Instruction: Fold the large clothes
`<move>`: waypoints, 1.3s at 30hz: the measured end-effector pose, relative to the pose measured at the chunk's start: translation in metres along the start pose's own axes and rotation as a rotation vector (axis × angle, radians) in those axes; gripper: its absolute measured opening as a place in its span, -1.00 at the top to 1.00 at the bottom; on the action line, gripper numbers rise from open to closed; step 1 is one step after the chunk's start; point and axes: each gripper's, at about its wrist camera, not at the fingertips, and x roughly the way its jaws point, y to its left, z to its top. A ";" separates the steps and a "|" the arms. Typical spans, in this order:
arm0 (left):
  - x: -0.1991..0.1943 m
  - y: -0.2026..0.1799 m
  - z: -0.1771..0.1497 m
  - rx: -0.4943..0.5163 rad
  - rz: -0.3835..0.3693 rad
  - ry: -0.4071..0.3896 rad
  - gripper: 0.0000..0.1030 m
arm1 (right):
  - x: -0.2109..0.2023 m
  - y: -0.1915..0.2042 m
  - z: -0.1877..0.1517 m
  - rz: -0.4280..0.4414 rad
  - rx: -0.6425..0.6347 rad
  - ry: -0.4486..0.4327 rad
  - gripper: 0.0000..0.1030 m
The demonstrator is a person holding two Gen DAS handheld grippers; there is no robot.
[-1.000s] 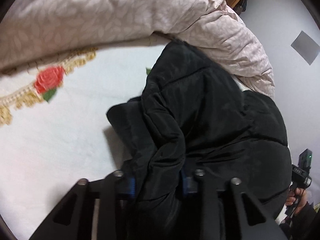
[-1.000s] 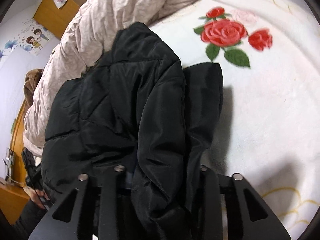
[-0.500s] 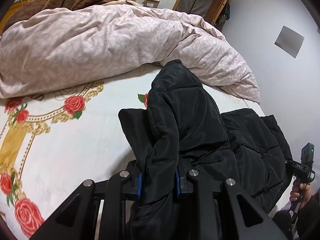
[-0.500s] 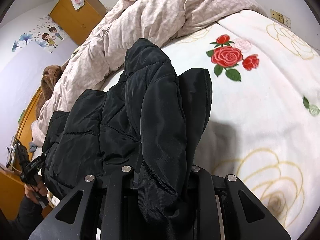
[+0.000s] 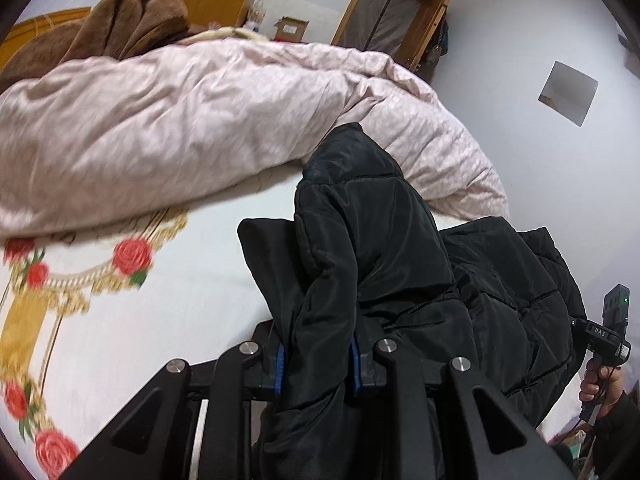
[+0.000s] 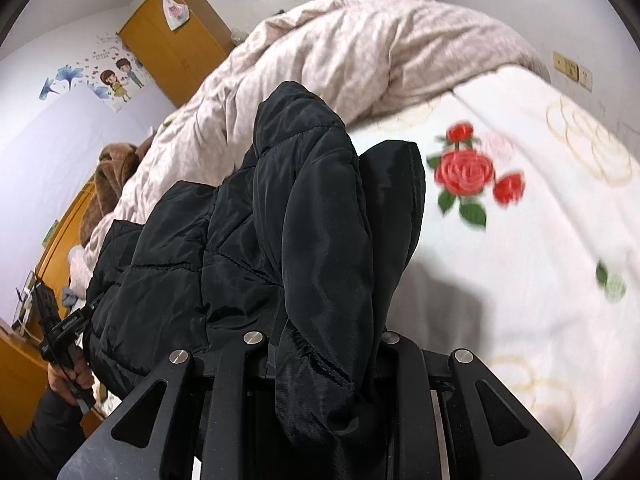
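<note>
Both grippers have lifted the black jacket [image 5: 380, 264] higher.

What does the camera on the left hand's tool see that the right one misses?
Only the left wrist view shows the doorway with the wooden frame, a cardboard box and a grey square on the wall. Only the right wrist view shows cartoon wall stickers and wall sockets. Both show the black padded jacket pinched between the fingers, the pink duvet and the rose-printed bedspread.
</note>
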 end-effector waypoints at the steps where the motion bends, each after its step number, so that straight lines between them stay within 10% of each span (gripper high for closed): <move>1: 0.005 -0.004 0.007 0.007 -0.004 -0.004 0.54 | 0.001 -0.002 0.010 -0.006 -0.006 -0.010 0.56; 14: 0.112 -0.058 0.081 0.046 -0.046 -0.001 0.54 | 0.037 -0.051 0.106 -0.073 -0.007 -0.075 0.55; 25: 0.228 -0.060 0.035 0.041 0.006 0.140 0.48 | 0.107 -0.139 0.106 -0.167 0.097 0.011 0.45; 30: 0.228 -0.047 0.022 0.005 -0.002 0.146 0.27 | 0.112 -0.155 0.094 -0.163 0.163 0.013 0.02; 39: 0.167 -0.042 0.045 -0.005 0.049 0.047 0.06 | 0.052 -0.128 0.100 -0.261 0.125 -0.070 -0.13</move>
